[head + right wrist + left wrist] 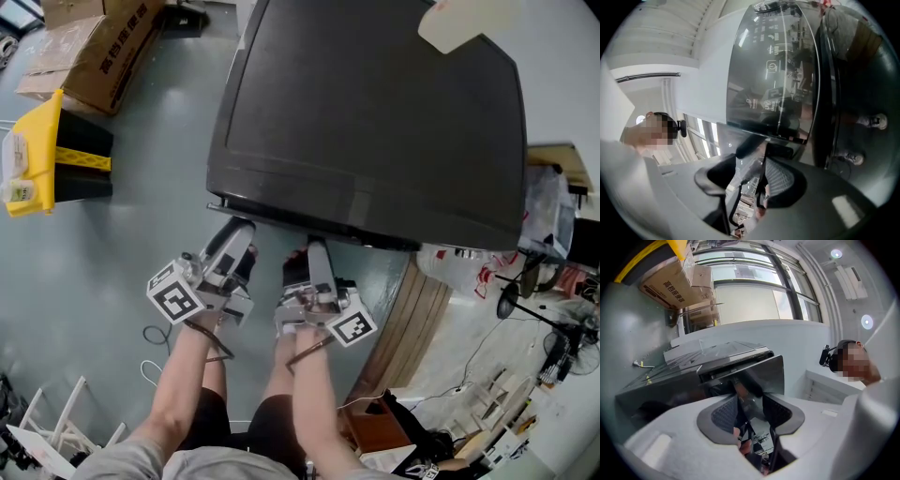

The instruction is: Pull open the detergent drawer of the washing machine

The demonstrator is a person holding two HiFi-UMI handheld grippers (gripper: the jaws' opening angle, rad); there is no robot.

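The person's bare forearms (314, 403) are reaching forward from the bottom of the head view, each hand carrying a gripper with a marker cube. The left gripper (239, 234) is pressing in under the front lip of the machine. In the left gripper view its (750, 394) dark mesh pads (723, 414) are closing on the glossy dark detergent drawer front (759, 369), which is standing slightly out from the machine's face, with a dark slot showing beside it.

Just beside it, the right gripper (314, 251) is meeting the same front edge. In the right gripper view its (757, 150) jaws are sitting narrowly apart at the end of the glossy black control panel (773, 70); whether they are pinching anything is unclear.

Beyond them, the dark grey box-shaped washing machine (375, 122) is filling the middle of the head view, with a cream plastic container (464, 23) lying on its far corner. A yellow plastic stand (33, 150) and a brown cardboard box (103, 47) are sitting on the grey floor, well to the left.
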